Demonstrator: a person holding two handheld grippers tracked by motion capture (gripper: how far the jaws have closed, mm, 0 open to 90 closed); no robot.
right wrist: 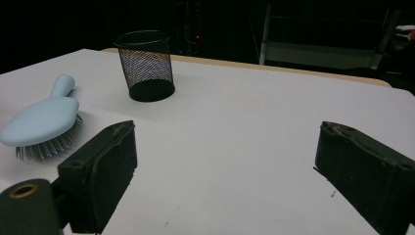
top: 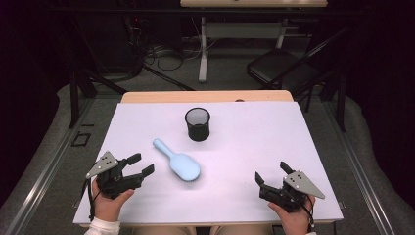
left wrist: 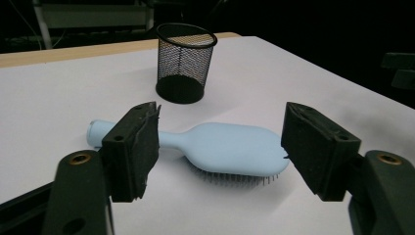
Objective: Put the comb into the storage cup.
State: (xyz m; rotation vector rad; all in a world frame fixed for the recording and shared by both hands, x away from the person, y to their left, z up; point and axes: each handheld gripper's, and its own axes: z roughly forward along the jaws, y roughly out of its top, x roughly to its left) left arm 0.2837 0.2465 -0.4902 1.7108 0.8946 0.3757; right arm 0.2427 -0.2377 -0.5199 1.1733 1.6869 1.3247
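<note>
While my left gripper (top: pixel 141 164) stands spread, hairbrush (top: pixel 177 164) at its two o'clock: light, rigid (bristles down); I'd pinch the handle.

A black mesh cup (top: pixel 197 124) stands upright at the centre of the frame on the white surface (top: pixel 254 147). A dark chair (top: pixel 281 68) sits on the floor at upper right.

No legible txt, labels or nos. anywhere on table or items.
</note>
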